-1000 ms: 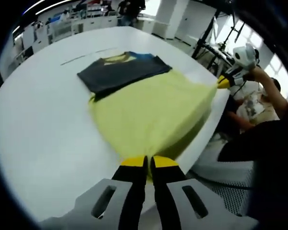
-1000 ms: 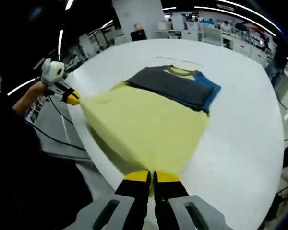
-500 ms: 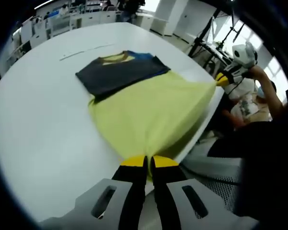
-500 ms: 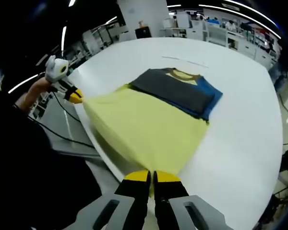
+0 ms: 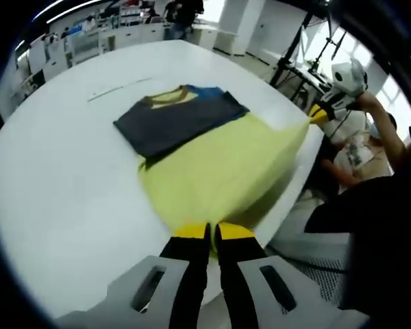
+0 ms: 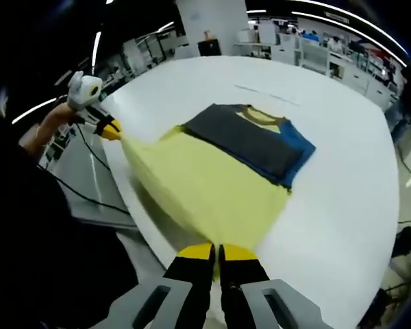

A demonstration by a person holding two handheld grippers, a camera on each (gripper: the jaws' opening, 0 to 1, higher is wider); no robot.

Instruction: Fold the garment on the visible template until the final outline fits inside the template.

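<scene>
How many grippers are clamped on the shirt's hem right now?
2. The left gripper holds one corner of the yellow hem; the right gripper holds the other corner. The shirt is stretched taut between them over the table edge.

**Work surface: white table and what lies on it**

White table (image 5: pixel 61 178), smooth top with a curved edge; it takes up the centre and left of the left gripper view and the centre and right of the right gripper view. Garment (image 5: pixel 212 164) lies on it: dark grey and blue folded part toward upper centre, yellow part spreading to the lower edge, lifted off the table there. A thin line mark (image 5: pixel 120 88) on the tabletop, just beyond the collar.
</scene>
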